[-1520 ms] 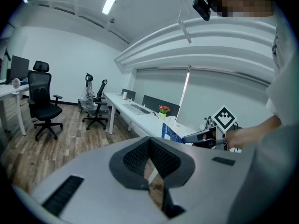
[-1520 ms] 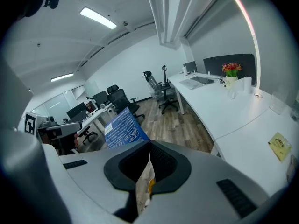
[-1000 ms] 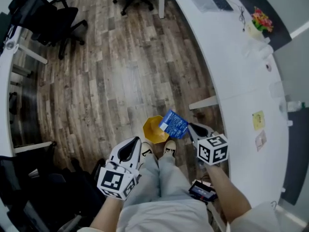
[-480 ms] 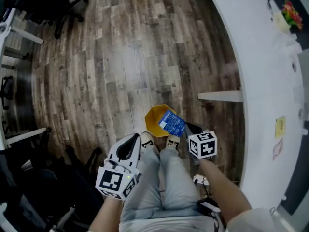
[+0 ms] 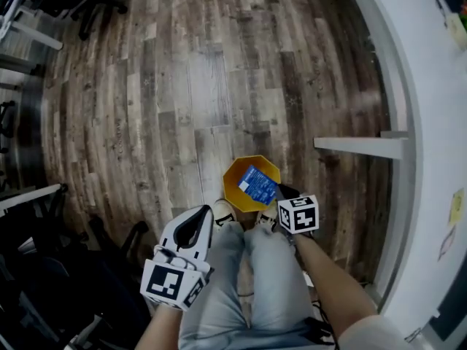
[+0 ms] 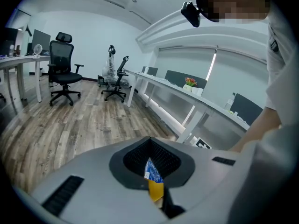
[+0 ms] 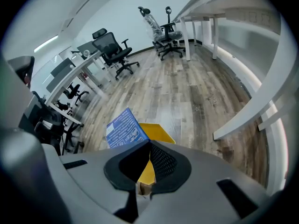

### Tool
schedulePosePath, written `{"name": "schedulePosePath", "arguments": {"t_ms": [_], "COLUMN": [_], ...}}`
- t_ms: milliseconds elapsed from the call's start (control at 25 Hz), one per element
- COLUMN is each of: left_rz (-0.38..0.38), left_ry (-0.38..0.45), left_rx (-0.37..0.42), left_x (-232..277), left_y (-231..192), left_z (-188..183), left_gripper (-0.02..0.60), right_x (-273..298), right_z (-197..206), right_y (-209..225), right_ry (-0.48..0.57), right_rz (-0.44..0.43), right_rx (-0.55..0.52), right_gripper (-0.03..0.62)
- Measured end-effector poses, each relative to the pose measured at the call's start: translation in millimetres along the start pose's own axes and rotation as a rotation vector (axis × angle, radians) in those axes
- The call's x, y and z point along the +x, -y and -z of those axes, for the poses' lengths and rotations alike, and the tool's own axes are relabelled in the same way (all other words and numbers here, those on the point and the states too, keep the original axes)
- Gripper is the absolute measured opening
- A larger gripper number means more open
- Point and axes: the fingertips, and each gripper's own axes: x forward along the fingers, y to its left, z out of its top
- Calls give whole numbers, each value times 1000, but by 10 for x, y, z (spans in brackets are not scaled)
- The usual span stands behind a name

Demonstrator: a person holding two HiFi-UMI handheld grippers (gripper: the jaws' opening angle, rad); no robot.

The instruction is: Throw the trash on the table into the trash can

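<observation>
A yellow trash can point(image 5: 241, 188) stands on the wood floor just ahead of the person's shoes. My right gripper point(image 5: 281, 193) is shut on the edge of a flat blue printed packet point(image 5: 258, 184), which hangs over the can's open mouth. In the right gripper view the blue packet point(image 7: 124, 129) sticks up to the left of the jaws, with the yellow can point(image 7: 159, 133) behind it. My left gripper point(image 5: 204, 216) is beside the left knee, shut and holding nothing. Past its tips the left gripper view shows the blue packet point(image 6: 150, 171) and the yellow can point(image 6: 155, 190).
A long white curved desk point(image 5: 430, 108) runs down the right side, with a white crossbar point(image 5: 357, 146) reaching toward the can. Black office chairs point(image 5: 87, 6) stand far left, and dark chair parts point(image 5: 51, 268) sit close on the near left. Wood floor point(image 5: 190, 100) stretches ahead.
Both grippers have come down toward the floor. The blue packet has moved from beside the yellow can to over its mouth, and the head view has tilted further down.
</observation>
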Motion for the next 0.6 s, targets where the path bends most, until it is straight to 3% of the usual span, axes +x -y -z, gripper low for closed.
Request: {"name": "schedulePosePath", "arguments": {"t_ms": [480,600], "left_rz": [-37,-34], "left_ry": [-3,-5], "left_rx": [-10,-14], "left_x": [-63,-80], "left_y": [-215,-191], "left_z": [365,381], "left_gripper": [2,2], "right_x": [493,511], "right_z": [315,349], "right_y": [42,31], "right_ry": [-16,-15], "right_rz": [26,16], "right_rx": [21,28], "right_gripper": [35,83]}}
